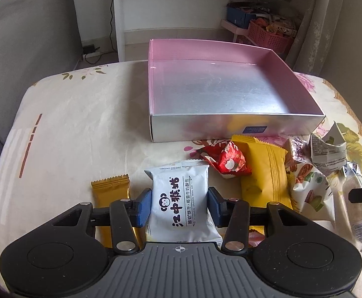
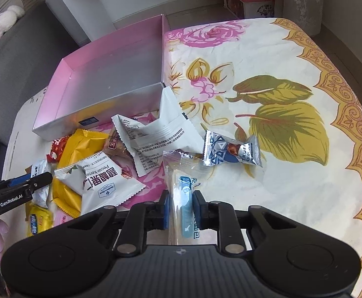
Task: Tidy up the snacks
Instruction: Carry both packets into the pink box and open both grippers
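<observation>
Two grippers are seen over a table covered by a floral cloth (image 2: 293,57), where a heap of wrapped snacks lies in front of a shallow silver box (image 1: 230,126) with pink inner walls. Nothing is seen inside the box in either view.

The left gripper (image 1: 179,204) is closed on a white biscuit packet (image 1: 178,198) printed with a monkey face and black characters; its blue pads (image 1: 143,206) are pressed against the packet's two long sides. The packet lies flat on the cloth, near the front of the box but apart from it. Just to its left a gold-wrapped bar (image 1: 111,188) is partly hidden under the gripper's finger. To its right lie a red candy packet (image 1: 227,161), a yellow packet (image 1: 263,171) and a white nut packet (image 1: 310,193).

The right gripper (image 2: 181,208) is pinched tight on a clear, narrow wrapper with a blue stripe (image 2: 181,188), which runs lengthwise between the blue pads and extends past them toward the heap. Beyond it lies a crumpled white packet (image 2: 161,134) that touches the box's near corner. To the right, apart from the heap, a silver-and-blue truffle chocolate (image 2: 233,150) rests on the cloth. A white pecan kernel packet (image 2: 101,181) lies left of the right gripper.
</observation>
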`<action>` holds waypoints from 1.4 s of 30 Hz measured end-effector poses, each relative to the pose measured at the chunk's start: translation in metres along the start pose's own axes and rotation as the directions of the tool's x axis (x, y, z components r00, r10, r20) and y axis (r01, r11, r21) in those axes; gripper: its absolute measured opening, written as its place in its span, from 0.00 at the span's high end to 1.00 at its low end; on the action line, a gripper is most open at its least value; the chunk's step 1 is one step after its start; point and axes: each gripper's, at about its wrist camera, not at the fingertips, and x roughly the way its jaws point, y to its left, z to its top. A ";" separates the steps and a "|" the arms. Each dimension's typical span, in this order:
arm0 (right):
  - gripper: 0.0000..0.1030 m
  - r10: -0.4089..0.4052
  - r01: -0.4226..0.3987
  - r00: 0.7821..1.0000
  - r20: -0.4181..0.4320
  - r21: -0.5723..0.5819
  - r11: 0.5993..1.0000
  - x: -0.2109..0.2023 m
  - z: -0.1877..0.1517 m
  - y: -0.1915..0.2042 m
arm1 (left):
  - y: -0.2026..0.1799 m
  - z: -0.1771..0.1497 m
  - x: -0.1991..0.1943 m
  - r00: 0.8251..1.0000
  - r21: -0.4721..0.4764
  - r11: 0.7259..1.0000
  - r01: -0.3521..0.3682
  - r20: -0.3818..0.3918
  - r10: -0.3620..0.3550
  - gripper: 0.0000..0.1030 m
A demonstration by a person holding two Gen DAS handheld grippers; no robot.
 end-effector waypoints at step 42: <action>0.88 0.014 -0.015 1.000 -0.009 -0.113 0.993 -0.011 -0.011 0.025 | -0.012 -0.003 -0.041 0.998 -0.020 0.997 0.068 0.013 -0.068 0.56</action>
